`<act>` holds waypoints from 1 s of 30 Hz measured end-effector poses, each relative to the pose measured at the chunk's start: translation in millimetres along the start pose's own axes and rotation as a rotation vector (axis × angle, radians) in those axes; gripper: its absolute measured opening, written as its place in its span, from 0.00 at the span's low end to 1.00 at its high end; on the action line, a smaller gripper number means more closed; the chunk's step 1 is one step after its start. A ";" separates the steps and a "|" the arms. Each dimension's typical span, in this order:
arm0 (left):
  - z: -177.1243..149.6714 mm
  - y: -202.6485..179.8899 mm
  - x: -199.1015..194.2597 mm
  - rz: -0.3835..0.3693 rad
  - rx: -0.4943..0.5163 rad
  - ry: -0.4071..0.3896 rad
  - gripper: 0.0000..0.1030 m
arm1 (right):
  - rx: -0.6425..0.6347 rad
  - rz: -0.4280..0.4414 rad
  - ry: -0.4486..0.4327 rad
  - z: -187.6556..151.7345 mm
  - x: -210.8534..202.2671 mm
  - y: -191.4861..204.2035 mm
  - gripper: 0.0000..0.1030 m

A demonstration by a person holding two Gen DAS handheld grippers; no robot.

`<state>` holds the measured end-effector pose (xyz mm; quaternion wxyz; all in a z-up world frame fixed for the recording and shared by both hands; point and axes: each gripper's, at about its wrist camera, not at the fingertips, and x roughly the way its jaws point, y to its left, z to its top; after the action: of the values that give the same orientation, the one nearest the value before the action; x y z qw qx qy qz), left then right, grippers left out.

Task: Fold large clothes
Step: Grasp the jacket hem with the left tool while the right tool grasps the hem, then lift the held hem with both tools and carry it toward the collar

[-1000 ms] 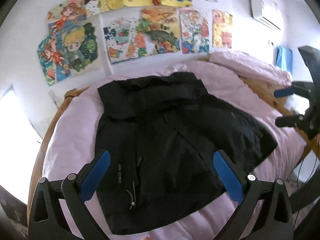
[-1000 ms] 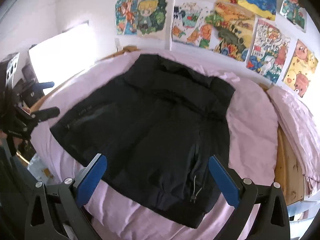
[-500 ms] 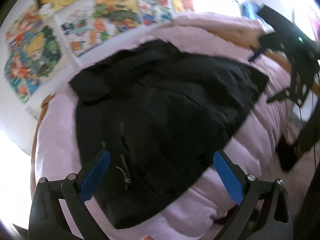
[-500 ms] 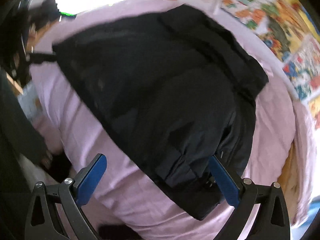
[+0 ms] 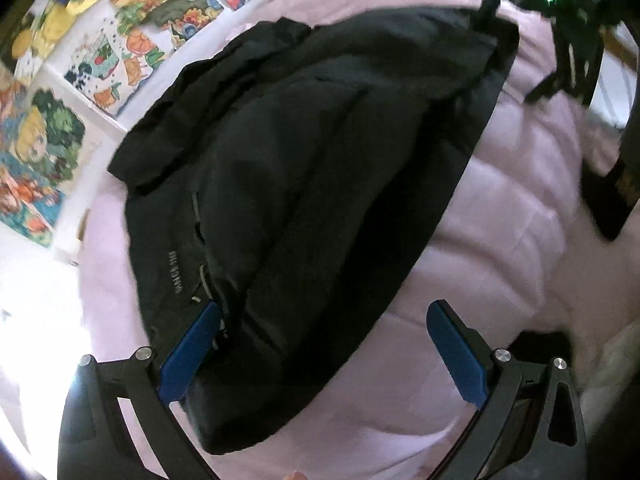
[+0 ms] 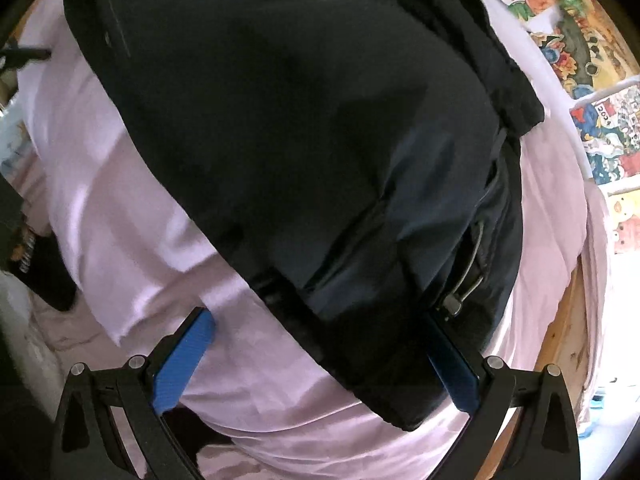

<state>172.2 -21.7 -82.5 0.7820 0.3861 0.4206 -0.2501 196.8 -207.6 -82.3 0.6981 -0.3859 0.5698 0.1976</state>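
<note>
A large black jacket [image 5: 304,184] lies spread on a bed with a pale pink cover [image 5: 500,240]; it also shows in the right wrist view [image 6: 304,128]. My left gripper [image 5: 324,356] is open, low over the jacket's hem, its blue pads on either side of the hem corner. My right gripper [image 6: 320,364] is open, low over the jacket's other hem corner, with a zipper pull and cord [image 6: 468,280] just beyond its right pad. Neither gripper holds cloth.
Colourful cartoon posters [image 5: 120,40] cover the wall behind the bed. The other gripper's black frame [image 5: 568,32] shows at the top right of the left wrist view. A wooden bed frame [image 6: 572,320] runs along the right. A dark item [image 6: 36,264] lies beside the bed.
Both grippers have dropped down and tilted toward the jacket's near hem. The jacket now fills both views; it lies as before. Both grippers stay open.
</note>
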 end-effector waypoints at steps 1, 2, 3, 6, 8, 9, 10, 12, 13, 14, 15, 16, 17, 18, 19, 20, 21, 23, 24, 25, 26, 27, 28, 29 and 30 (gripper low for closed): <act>-2.0 -0.4 4.3 0.030 0.011 0.012 0.99 | -0.010 -0.012 0.001 -0.6 1.3 2.1 1.00; -5.2 0.2 8.1 0.048 0.014 0.021 0.99 | -0.022 -0.029 0.005 -1.1 2.6 5.0 1.00; -7.1 1.1 12.0 0.069 0.017 0.033 0.99 | -0.032 -0.045 0.010 -1.6 3.7 7.4 1.00; -13.6 5.2 21.2 0.126 0.028 0.060 0.99 | -0.036 -0.061 0.014 -4.1 4.2 10.4 1.00; -17.9 4.8 26.2 0.163 0.049 0.076 0.99 | -0.032 -0.065 0.017 -3.3 3.5 14.8 1.00; -20.0 4.2 28.6 0.180 0.063 0.083 0.99 | -0.031 -0.068 0.017 -4.8 3.5 15.4 1.00; -22.0 3.7 30.9 0.192 0.074 0.089 0.99 | -0.031 -0.071 0.018 -4.9 3.7 16.2 1.00; -24.3 6.7 34.1 0.188 0.074 0.103 0.99 | -0.031 -0.071 0.021 -3.0 4.9 13.5 1.00; -24.6 11.0 35.1 0.181 0.067 0.107 0.99 | -0.029 -0.071 0.020 -3.4 4.4 13.9 1.00; -23.9 13.4 34.6 0.180 0.054 0.109 0.98 | -0.027 -0.070 0.020 -3.3 4.7 13.1 1.00; -22.8 15.9 32.9 0.184 0.041 0.107 0.98 | -0.026 -0.068 0.020 -2.1 6.1 11.5 1.00; -22.3 21.3 30.2 0.194 0.023 0.097 0.97 | -0.025 -0.067 0.021 1.1 7.2 10.8 1.00; -19.2 23.2 27.0 0.195 0.013 0.091 0.97 | -0.024 -0.066 0.021 2.1 6.5 11.4 1.00; -16.6 27.9 23.1 0.189 -0.004 0.079 0.96 | -0.024 -0.065 0.021 2.1 6.1 11.7 1.00; -15.9 32.9 19.0 0.186 -0.022 0.064 0.91 | -0.024 -0.064 0.021 2.1 6.2 11.1 1.00; -13.1 35.8 16.5 0.183 -0.032 0.057 0.87 | -0.024 -0.061 0.022 2.1 6.0 10.3 1.00; -11.6 40.1 12.5 0.175 -0.050 0.045 0.79 | -0.023 -0.059 0.021 2.0 5.4 10.3 1.00; -7.7 44.9 4.8 0.154 -0.081 0.023 0.64 | -0.025 -0.055 0.019 1.2 4.2 9.5 1.00; -5.8 48.2 0.7 0.137 -0.098 0.009 0.55 | -0.025 -0.051 0.016 0.6 2.8 9.2 1.00; -3.1 49.0 -2.7 0.131 -0.107 -0.003 0.47 | -0.024 -0.048 0.012 -0.4 1.6 8.6 1.00; 0.3 47.4 -9.0 0.134 -0.114 -0.023 0.43 | -0.022 -0.045 0.005 -1.5 -0.4 7.7 1.00; 3.1 44.7 -14.0 0.139 -0.117 -0.040 0.35 | -0.022 -0.041 -0.002 -2.6 -2.6 6.6 1.00; 6.2 45.2 -19.1 0.146 -0.121 -0.065 0.29 | -0.025 -0.041 -0.010 -4.3 -4.0 6.0 1.00; 8.8 43.5 -23.6 0.153 -0.125 -0.083 0.27 | -0.030 -0.047 -0.020 -5.3 -6.0 5.9 1.00; 11.2 42.8 -27.1 0.161 -0.130 -0.098 0.24 | -0.037 -0.061 -0.028 -6.3 -7.6 6.4 1.00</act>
<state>193.9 -4.3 -38.8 0.8425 0.3543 0.3650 -0.1773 186.1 -207.1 -77.4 0.7046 -0.4130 0.5441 0.1921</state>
